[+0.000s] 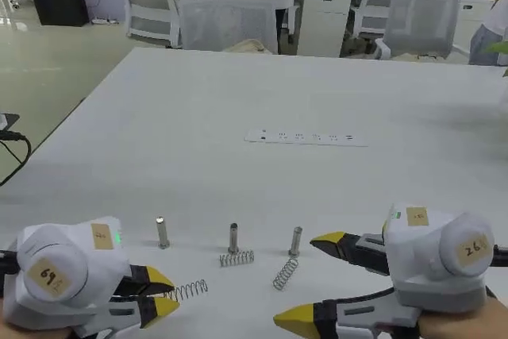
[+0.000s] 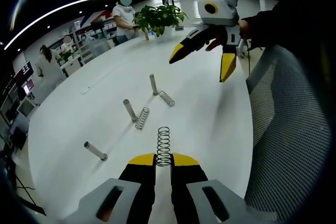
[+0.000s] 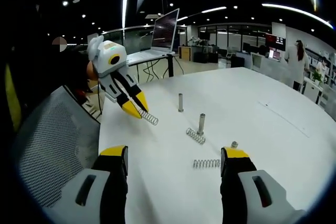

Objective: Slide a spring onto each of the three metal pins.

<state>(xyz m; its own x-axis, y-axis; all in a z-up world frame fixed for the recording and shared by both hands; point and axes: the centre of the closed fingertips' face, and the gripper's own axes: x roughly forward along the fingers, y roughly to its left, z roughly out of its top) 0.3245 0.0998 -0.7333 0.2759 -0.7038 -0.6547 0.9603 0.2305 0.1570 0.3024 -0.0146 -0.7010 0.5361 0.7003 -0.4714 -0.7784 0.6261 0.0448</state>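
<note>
Tips of left gripper [image 1: 163,295] pinch held spring [image 1: 189,290], front-left of middle pin [image 1: 233,237]. Right gripper [image 1: 308,279] spread wide, front-right of it. Second spring [image 1: 236,258] lies just before that pin, third spring [image 1: 286,273] front-right. Left pin [image 1: 162,232] and right pin [image 1: 295,240] flank it, upright.

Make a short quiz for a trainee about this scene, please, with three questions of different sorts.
1. True or false: one of the three metal pins already carries a spring.
2. Which hand-held gripper is shut on a spring? A) left B) right C) neither
3. How many loose springs lie on the table?
Key: 1 false, all three pins stand bare. 2 A, the left hand-held gripper pinches it by one end. 3 two, the second lies beside another pin.
</note>
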